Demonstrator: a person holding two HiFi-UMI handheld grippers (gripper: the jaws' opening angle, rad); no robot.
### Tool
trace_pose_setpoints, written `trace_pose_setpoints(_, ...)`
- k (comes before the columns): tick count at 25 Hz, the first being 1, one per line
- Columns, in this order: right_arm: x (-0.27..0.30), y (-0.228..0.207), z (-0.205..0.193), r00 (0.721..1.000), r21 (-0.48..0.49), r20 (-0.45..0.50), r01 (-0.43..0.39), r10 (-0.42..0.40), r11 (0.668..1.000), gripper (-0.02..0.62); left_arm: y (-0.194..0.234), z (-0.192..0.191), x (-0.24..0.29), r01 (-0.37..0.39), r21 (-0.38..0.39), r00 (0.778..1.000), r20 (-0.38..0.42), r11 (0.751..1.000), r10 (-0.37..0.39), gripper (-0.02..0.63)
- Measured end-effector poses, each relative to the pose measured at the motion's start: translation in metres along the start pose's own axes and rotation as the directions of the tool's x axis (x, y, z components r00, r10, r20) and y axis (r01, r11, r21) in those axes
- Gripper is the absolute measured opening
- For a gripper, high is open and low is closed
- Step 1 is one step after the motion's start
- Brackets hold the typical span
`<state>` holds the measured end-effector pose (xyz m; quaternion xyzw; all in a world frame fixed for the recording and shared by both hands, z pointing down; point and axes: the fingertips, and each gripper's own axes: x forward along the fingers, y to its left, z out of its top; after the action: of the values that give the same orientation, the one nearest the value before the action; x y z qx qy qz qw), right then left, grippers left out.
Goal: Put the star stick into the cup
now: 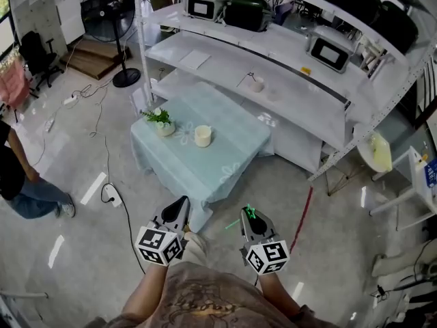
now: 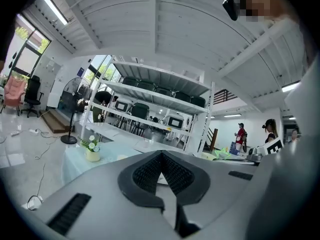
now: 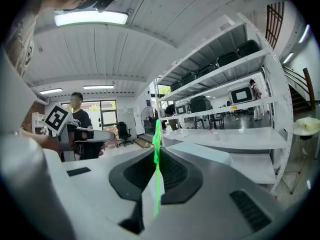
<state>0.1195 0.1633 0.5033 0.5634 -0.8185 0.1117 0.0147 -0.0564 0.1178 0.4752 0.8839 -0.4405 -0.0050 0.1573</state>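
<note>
**Star stick gripped, cup well ahead**

The cloth-covered table (image 1: 232,157) stood at twelve o'clock, well apart. The left gripper (image 1: 181,205) was clenched on nothing, apparently spare. The right gripper (image 1: 249,219) clamped the star stick (image 3: 156,149), seemingly securing it for the cup (image 1: 203,136) at eleven o'clock.

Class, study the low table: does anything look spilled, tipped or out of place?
Nothing stands out. The cup and flower pot stand upright on the table, and the right claw grips the green star stick.

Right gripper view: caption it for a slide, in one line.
Right hand-held gripper shut on the green star stick, white shelving ahead.
</note>
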Motion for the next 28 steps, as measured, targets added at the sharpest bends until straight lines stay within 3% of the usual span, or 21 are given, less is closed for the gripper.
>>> trace_pose_setpoints(15, 0.157, -0.048, 0.062, 0.998, -0.008, 0.014, 0.057, -0.057, 0.998, 0.020, 0.098, 0.065, 0.134, 0.069, 0.012, 0.997, -0.047, 0.998, -0.069, 0.020)
trace_pose_setpoints(28, 0.249, -0.069, 0.080, 0.996, -0.017, -0.001, 0.088, -0.088, 0.996, 0.020, 0.157, 0.084, 0.201, 0.108, -0.002, 0.992, -0.069, 0.994, -0.108, 0.020)
